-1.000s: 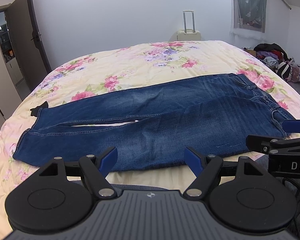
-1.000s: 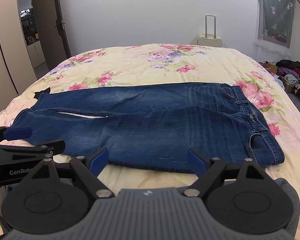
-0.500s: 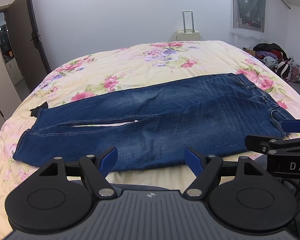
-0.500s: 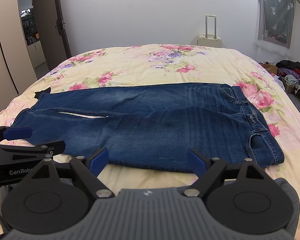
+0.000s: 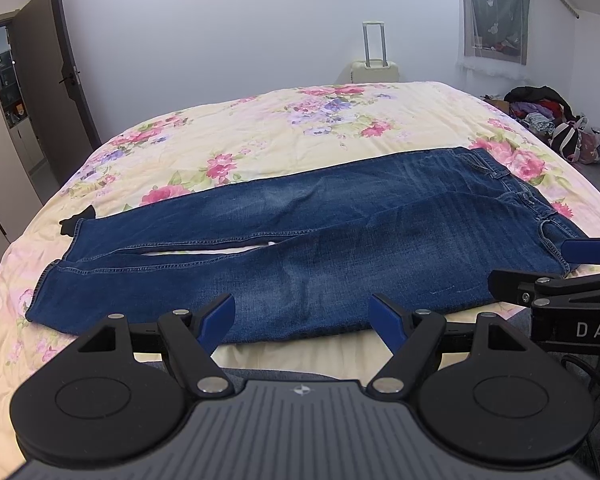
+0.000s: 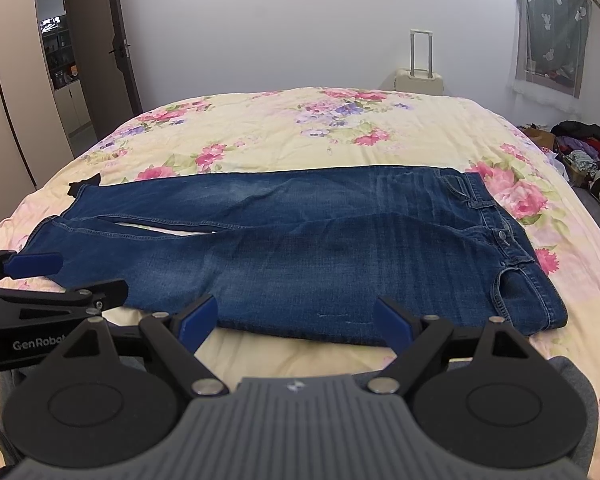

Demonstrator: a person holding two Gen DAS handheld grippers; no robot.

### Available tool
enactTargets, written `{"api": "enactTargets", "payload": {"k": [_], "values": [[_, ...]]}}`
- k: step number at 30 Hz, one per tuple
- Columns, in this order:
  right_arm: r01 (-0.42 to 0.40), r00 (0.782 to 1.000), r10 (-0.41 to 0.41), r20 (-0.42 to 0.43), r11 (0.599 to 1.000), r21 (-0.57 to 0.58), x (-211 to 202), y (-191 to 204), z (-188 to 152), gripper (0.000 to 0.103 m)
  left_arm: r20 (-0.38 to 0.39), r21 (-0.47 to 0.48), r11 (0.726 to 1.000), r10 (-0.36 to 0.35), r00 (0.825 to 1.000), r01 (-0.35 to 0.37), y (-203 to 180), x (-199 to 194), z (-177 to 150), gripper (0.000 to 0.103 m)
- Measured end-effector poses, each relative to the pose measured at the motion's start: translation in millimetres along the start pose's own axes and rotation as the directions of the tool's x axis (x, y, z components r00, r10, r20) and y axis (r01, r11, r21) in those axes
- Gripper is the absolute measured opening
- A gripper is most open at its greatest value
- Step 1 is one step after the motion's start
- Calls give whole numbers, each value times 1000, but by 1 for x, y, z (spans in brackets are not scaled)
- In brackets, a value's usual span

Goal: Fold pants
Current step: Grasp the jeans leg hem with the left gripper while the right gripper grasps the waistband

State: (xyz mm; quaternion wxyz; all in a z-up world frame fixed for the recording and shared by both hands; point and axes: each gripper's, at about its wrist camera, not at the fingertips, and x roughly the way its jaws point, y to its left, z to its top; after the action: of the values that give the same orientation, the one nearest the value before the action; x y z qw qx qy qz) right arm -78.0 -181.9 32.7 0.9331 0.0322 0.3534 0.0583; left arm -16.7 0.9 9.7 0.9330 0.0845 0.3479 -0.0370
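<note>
Blue jeans (image 5: 320, 256) lie flat across the floral bed, legs to the left, waistband to the right; they also show in the right wrist view (image 6: 300, 256). The two legs lie side by side with a narrow gap between them. My left gripper (image 5: 302, 314) is open and empty, held over the near edge of the jeans at mid-leg. My right gripper (image 6: 296, 318) is open and empty, near the thigh's front edge. Each gripper shows at the other view's side: the right one (image 5: 576, 268), the left one (image 6: 52, 276).
The bed (image 5: 284, 148) has a cream floral cover. A cream suitcase (image 5: 374, 66) stands by the far wall. A heap of clothes and bags (image 5: 552, 120) lies on the floor at right. An open door (image 5: 52, 80) is at left. A small dark item (image 5: 76, 222) lies by the hems.
</note>
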Motion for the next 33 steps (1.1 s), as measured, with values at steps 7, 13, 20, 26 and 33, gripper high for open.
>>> {"api": "enactTargets", "payload": {"k": [7, 13, 20, 26, 33], "values": [[-1, 1000, 1, 3, 1000, -3, -1, 1, 0, 82, 2, -2, 1000, 0, 1000, 0, 1, -1, -1, 89], [3, 1000, -3, 1, 1000, -3, -1, 2, -1, 82, 16, 1, 1000, -20, 1000, 20, 6, -2, -1, 89], [-6, 1000, 6, -5, 1000, 7, -1, -13, 11, 82, 96, 46, 999, 21, 995, -26, 57, -18, 21, 89], [7, 999, -8, 32, 999, 37, -5, -61, 62, 82, 79, 81, 987, 136, 988, -142, 141, -12, 47, 89], [52, 998, -50, -41, 998, 30, 23, -119, 104, 80, 14, 189, 945, 270, 963, -268, 218, 19, 27, 89]]}}
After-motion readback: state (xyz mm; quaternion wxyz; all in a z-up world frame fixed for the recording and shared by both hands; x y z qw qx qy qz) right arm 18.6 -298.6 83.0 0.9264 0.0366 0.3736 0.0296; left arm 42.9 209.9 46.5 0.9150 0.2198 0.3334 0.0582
